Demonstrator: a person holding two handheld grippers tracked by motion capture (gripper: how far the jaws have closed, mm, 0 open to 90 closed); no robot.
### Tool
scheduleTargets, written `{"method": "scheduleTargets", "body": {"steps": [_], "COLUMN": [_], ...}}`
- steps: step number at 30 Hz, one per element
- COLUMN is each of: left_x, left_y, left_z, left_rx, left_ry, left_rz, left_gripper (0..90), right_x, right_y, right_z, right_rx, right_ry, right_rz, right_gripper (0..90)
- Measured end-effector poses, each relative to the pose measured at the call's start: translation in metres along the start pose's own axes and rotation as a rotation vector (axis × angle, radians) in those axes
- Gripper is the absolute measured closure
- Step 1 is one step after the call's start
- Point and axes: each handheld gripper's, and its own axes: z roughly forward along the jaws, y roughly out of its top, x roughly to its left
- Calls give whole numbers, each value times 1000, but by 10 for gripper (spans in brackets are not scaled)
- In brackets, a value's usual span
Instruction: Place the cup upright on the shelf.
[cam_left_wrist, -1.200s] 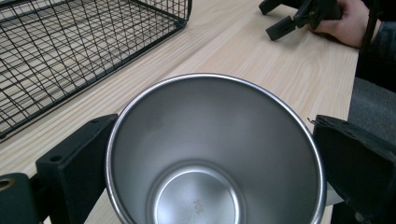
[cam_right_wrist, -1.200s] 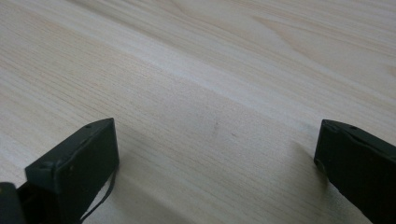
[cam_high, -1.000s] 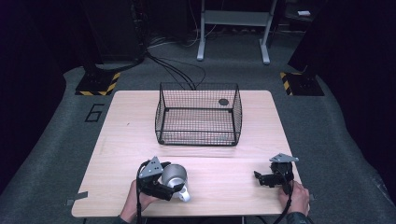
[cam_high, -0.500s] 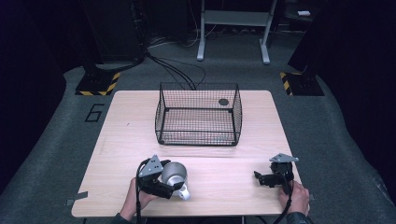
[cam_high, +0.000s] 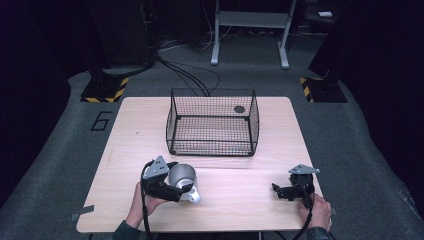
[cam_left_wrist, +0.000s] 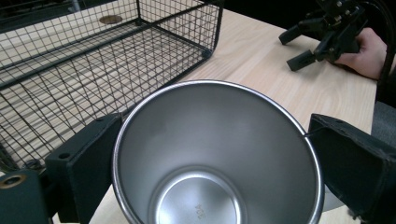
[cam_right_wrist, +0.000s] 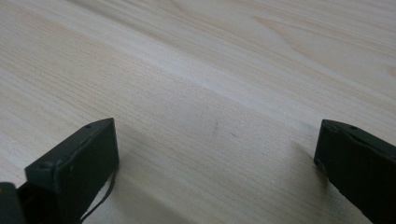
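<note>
pale wood table, grey carpet floor, dark room

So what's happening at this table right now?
A person is working with two hand-held tongs at a wooden table. The left tongs have their jaws on either side of a stainless steel cup, near the table's front edge and just in front of a black wire basket. The right tongs rest open on bare wood, holding nothing. The cup looks empty inside.

steel cup in left claw shifted slightly
</note>
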Motion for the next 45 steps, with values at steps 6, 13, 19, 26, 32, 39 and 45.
{"method": "scheduleTargets", "body": {"steps": [6,13,19,26,32,39,45], "left_x": [7,14,17,21,23,24,26], "left_y": [7,19,26,40,50,66,75], "left_z": [0,-2,-3,-3,-1,3,4], "left_rx": [-3,-9,-17,-26,-18,-29,-35], "left_ry": [12,19,18,11,-2,-7,-7], "left_rz": [7,8,6,12,11,31,32], "left_gripper": [64,64,64,64,64,64,64], "right_x": [0,0,0,0,0,0,0], "right_y": [0,0,0,0,0,0,0], "right_z": [0,0,0,0,0,0,0], "right_rx": [4,4,6,6,5,5,6], "right_ry": [-1,0,0,0,0,0,0], "right_rz": [-2,-2,-2,-2,-1,-2,-2], "right_gripper": [0,0,0,0,0,0,0]}}
